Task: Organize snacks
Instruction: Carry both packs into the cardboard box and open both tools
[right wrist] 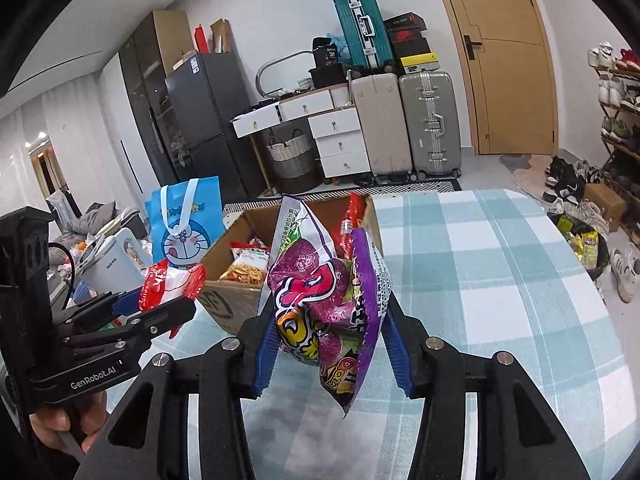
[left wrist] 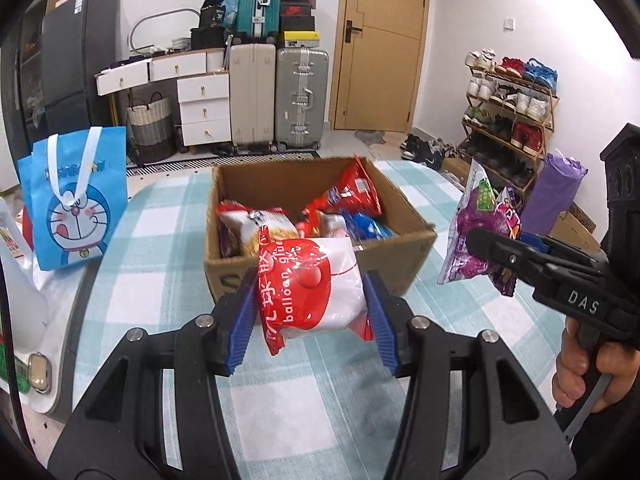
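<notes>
Carrying snacks, we clamp the red-and-white packet (left wrist: pixel 312 284) in the left gripper (left wrist: pixel 310 304) and the purple bag (right wrist: pixel 328 304) in the right gripper (right wrist: pixel 332 344); the cardboard box (left wrist: pixel 412 252) lies just beyond our fingertips; next, over it, release.

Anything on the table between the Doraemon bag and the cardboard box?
Nothing: the left wrist view shows only bare checked tablecloth between the Doraemon bag and the cardboard box.

suitcases (left wrist: pixel 280 96) beside wooden door (left wrist: pixel 380 44)
</notes>
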Action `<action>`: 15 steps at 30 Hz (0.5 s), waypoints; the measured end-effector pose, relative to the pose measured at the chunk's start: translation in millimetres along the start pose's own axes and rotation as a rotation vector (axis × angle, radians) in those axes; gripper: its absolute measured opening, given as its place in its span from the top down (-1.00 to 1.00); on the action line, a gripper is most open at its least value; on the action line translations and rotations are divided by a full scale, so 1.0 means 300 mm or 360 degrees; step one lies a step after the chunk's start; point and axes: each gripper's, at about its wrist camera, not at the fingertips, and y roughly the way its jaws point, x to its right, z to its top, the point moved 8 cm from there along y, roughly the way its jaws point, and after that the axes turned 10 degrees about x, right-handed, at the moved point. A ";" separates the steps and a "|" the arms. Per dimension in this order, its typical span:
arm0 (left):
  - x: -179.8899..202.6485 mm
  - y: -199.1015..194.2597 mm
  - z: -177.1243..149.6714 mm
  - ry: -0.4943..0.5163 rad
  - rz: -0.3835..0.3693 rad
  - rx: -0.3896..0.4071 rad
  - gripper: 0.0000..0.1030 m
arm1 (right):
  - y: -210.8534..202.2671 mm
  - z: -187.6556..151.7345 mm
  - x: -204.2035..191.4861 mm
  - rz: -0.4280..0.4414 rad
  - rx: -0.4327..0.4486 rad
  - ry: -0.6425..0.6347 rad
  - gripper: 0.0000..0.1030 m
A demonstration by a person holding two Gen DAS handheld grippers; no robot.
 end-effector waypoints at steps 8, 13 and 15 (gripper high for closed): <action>-0.039 0.024 0.081 -0.0016 0.0043 0.0029 0.06 | 0.085 0.056 -0.060 0.0039 0.0003 -0.0014 0.07; -0.073 0.084 0.123 -0.0033 0.0069 0.0035 0.06 | 0.150 0.082 -0.064 0.0032 0.0004 0.0020 0.07; -0.082 0.116 0.141 -0.0034 0.0090 0.0045 0.06 | 0.185 0.082 -0.065 0.0018 -0.0012 0.0027 0.07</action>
